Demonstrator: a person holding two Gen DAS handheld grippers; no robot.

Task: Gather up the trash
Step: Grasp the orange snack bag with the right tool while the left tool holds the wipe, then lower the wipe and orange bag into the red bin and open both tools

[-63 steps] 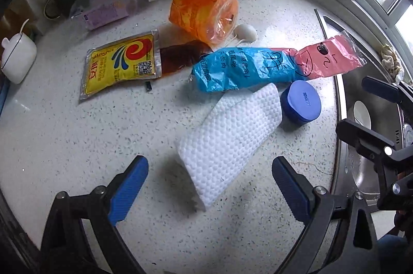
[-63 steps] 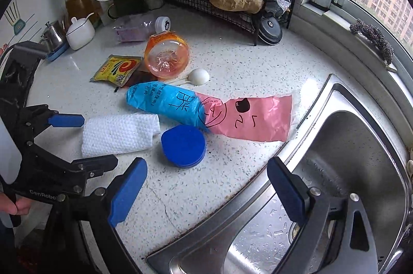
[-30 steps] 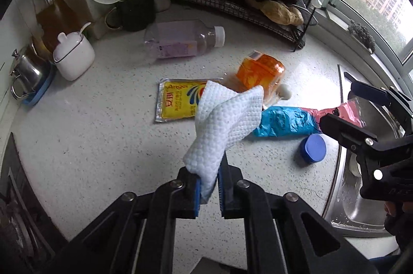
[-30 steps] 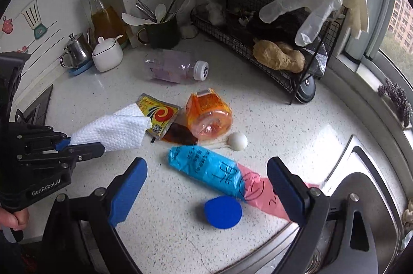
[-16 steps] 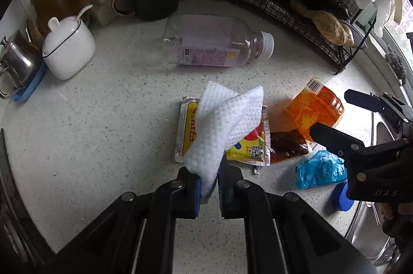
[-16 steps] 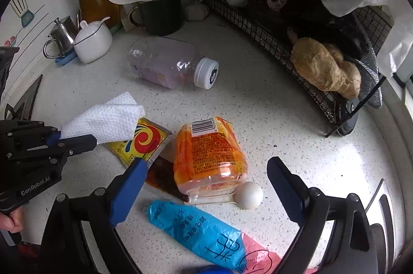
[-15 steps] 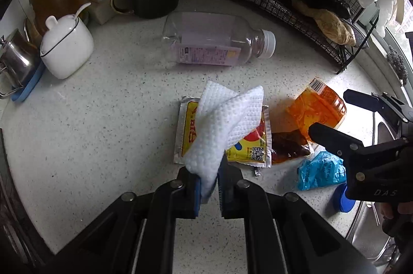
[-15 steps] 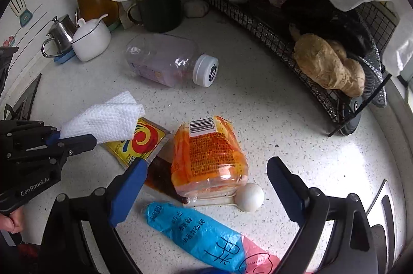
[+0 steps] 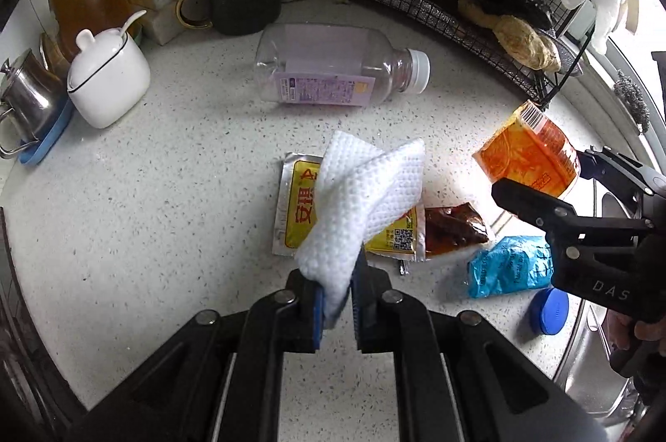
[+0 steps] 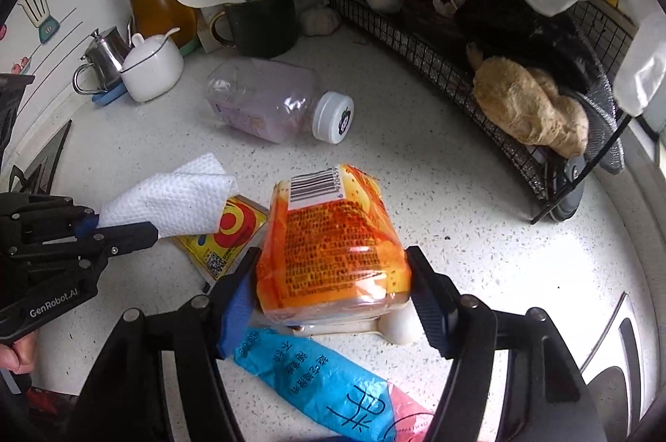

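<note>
My left gripper [image 9: 336,294] is shut on a white paper towel [image 9: 366,198] and holds it above the counter; the towel also shows in the right wrist view [image 10: 170,200]. My right gripper [image 10: 333,300] is shut on an orange plastic container [image 10: 333,238], its pads pressing both sides; the container also shows in the left wrist view [image 9: 526,155]. A yellow sauce packet [image 9: 297,209], a brown packet [image 9: 453,229], a blue plastic bag [image 10: 316,379], a clear bottle [image 10: 270,109] and a blue lid [image 9: 549,311] lie on the counter.
A black wire rack [image 10: 478,59] stands at the back right. A dark utensil mug [image 10: 264,21], a white sugar pot [image 10: 152,65], a steel jug [image 10: 100,61] and an oil bottle [image 10: 158,1] stand at the back left. The sink rim [image 9: 582,354] is on the right.
My right gripper has moved forward and closed on the orange container. My left gripper still holds the paper towel, almost unmoved.
</note>
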